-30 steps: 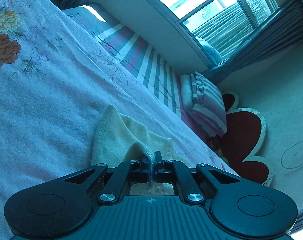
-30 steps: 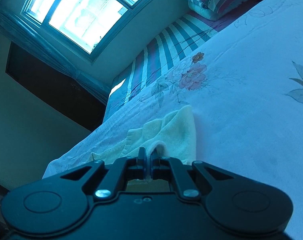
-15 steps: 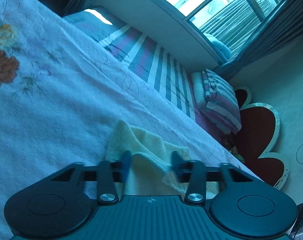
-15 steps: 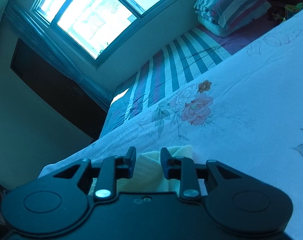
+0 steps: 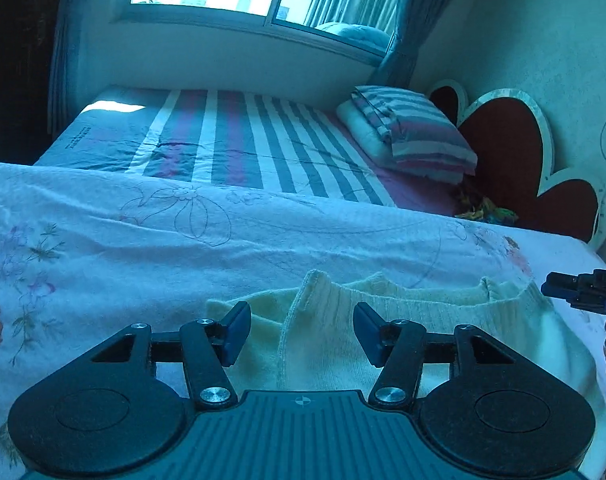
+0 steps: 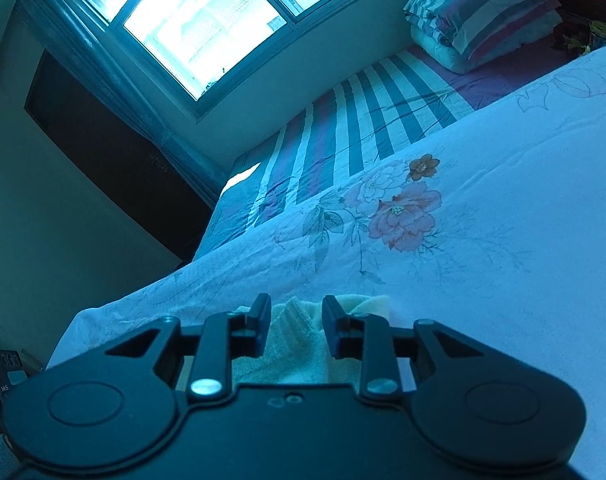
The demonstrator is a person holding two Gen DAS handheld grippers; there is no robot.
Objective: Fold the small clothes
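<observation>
On the floral bedspread (image 5: 103, 264), cream garment (image 5: 323, 344) between both grippers' parted, empty jaws, headboard (image 5: 503, 152) only in left view.

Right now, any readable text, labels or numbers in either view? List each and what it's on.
"DAS", cut off by the frame edge: on the right gripper, seen in the left view.
"363" or similar, too blurred to be sure: on a dark device at the right view's left edge.
Small printed line on the striped sheet: too small to read.
Nothing legible on the yellow garment.
</observation>
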